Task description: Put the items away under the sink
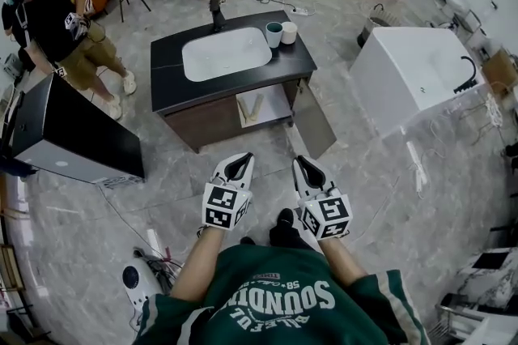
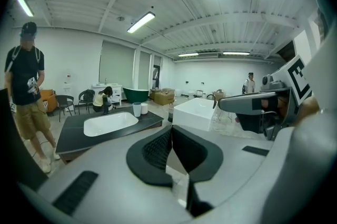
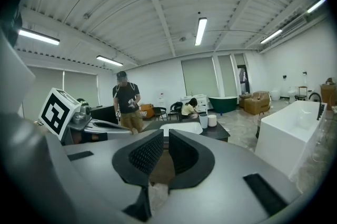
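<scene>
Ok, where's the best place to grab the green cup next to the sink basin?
Probably by its rim, from above on the basin side: the green cup stands upright and open-topped, and the white cup crowds its other side, leaving little room for a jaw there.

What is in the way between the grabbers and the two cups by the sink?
Nothing visible. Only floor lies between the left gripper, the right gripper and the vanity where the green cup and white cup stand.

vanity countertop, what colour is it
The countertop is black, around a white basin; the head view shows it best.
</scene>
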A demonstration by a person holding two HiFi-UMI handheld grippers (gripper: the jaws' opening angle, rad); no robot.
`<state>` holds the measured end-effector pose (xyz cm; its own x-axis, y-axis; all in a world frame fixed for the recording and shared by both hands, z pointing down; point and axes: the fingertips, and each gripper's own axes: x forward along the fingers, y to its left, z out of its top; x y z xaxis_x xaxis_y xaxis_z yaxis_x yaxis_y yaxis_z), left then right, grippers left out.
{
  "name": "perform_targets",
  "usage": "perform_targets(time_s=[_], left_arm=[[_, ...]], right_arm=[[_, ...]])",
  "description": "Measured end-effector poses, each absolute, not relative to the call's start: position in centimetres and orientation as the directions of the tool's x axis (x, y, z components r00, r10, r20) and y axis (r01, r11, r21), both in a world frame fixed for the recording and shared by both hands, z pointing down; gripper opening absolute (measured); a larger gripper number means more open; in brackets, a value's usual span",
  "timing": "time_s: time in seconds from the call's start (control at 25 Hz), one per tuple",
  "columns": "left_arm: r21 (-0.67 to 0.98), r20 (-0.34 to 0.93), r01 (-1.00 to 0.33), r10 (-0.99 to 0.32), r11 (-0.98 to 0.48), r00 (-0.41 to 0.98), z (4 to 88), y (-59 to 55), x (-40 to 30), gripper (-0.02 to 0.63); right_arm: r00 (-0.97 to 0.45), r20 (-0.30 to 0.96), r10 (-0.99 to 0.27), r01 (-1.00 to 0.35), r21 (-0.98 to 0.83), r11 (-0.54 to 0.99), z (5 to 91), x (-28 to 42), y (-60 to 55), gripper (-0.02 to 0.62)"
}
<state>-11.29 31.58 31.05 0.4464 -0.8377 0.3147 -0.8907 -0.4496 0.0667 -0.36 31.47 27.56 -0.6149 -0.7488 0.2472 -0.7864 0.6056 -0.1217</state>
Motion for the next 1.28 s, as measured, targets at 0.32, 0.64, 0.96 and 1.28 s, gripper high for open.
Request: perform_targets(time_s=[0.32, 0.64, 0.96, 1.28], left_arm=[[0.058, 0.303, -0.898, -0.849, -0.436, 0.432, 30.3, 23.6, -6.8, 0.011], [0.048, 0.311, -0.908, -0.858, -0.416, 0.409, 30.0, 17.5, -2.7, 0.012], [0.053, 0.304, -0.908, -0.859, -0.416, 0.411, 30.5, 13.5, -1.0, 0.012], [0.059, 0.282, -0.896, -0.854, -0.440, 0.438, 31.1, 6.4, -1.9, 0.012]], right_arm=[[-0.649, 0.261, -0.715, -0.757, -0.131, 0.640, 28.0, 4.1, 24.1, 0.044], [-0.672, 0.264, -0.692, -0.736, -0.131, 0.665, 27.7, 8.9, 18.3, 0.044], [-0.672, 0.278, -0.686, -0.736, -0.148, 0.661, 28.6, 10.3, 14.5, 0.044], [-0.672, 0.269, -0.689, -0.736, -0.149, 0.660, 29.0, 8.3, 8.2, 0.044]])
